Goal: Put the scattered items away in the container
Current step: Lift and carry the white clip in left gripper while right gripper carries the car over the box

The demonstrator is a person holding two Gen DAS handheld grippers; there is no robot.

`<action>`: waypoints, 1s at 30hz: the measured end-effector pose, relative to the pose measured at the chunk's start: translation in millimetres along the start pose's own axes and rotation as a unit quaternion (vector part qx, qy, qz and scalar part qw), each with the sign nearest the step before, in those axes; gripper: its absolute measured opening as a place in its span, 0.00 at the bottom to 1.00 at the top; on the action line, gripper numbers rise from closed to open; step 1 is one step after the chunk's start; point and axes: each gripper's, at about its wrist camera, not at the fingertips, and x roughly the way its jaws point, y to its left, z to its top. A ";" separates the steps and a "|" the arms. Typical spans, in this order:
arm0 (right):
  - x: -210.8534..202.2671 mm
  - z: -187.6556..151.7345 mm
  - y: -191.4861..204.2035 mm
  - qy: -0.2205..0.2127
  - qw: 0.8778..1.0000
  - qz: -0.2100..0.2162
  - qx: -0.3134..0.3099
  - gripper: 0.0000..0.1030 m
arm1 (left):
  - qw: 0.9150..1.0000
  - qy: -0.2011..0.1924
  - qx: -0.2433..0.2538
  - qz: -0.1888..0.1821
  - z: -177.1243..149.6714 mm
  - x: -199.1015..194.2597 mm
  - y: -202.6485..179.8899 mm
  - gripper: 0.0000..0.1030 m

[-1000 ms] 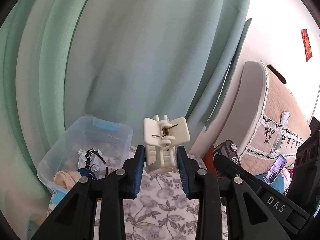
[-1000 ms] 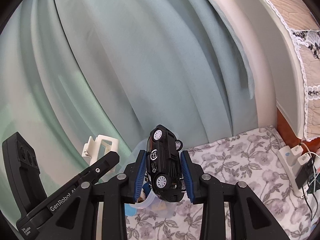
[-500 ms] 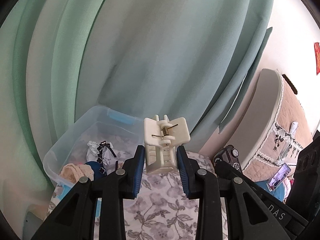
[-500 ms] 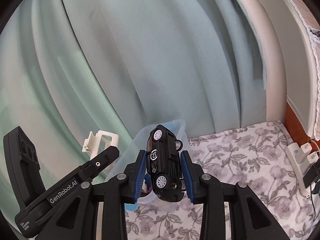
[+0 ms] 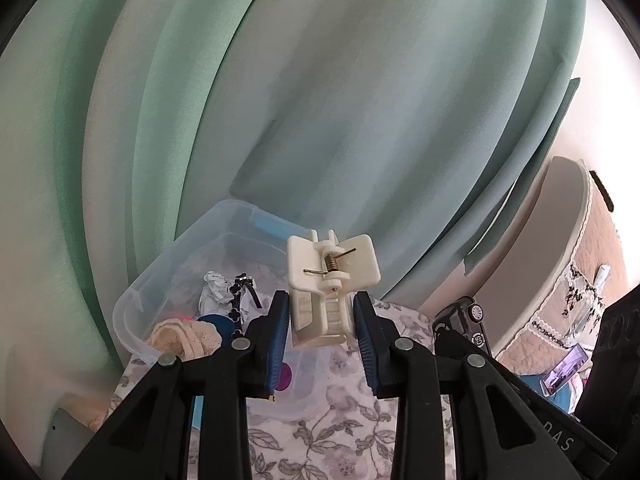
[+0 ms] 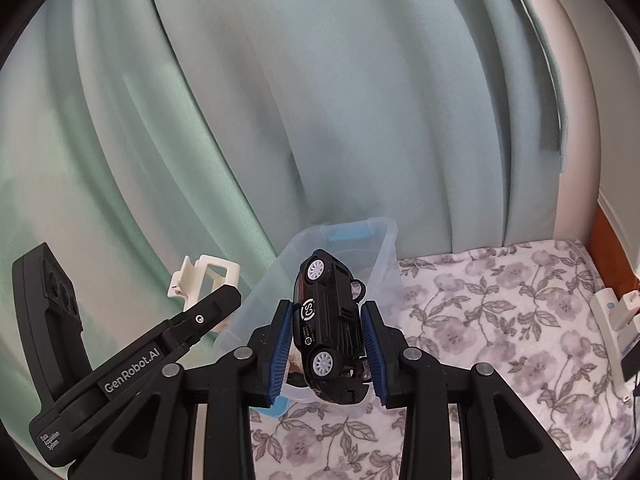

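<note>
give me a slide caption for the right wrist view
Right tool carries a black toy car toward the clear plastic bin on the floral bedsheet.

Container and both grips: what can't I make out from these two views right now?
- Left wrist: the container's near edge and floor, hidden by the left gripper and its clip.
- Right wrist: most of the container's contents, hidden by the toy car in the right gripper.
- Both: how many loose items remain on the bedsheet, outside the frames.

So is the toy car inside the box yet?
No. The toy car is outside, pinched sideways in the right gripper, above the clear box's near edge.
</note>
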 end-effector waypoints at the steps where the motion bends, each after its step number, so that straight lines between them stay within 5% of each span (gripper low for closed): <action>1: 2.3 -0.5 1.0 0.002 1.000 0.001 -0.001 0.36 | 1.000 0.000 -0.002 0.001 0.0 -0.2 2.4 0.33; 30: 52.8 -16.7 12.6 0.067 0.998 0.011 -0.020 0.36 | 0.998 0.018 -0.052 0.039 -1.3 29.6 60.8 0.33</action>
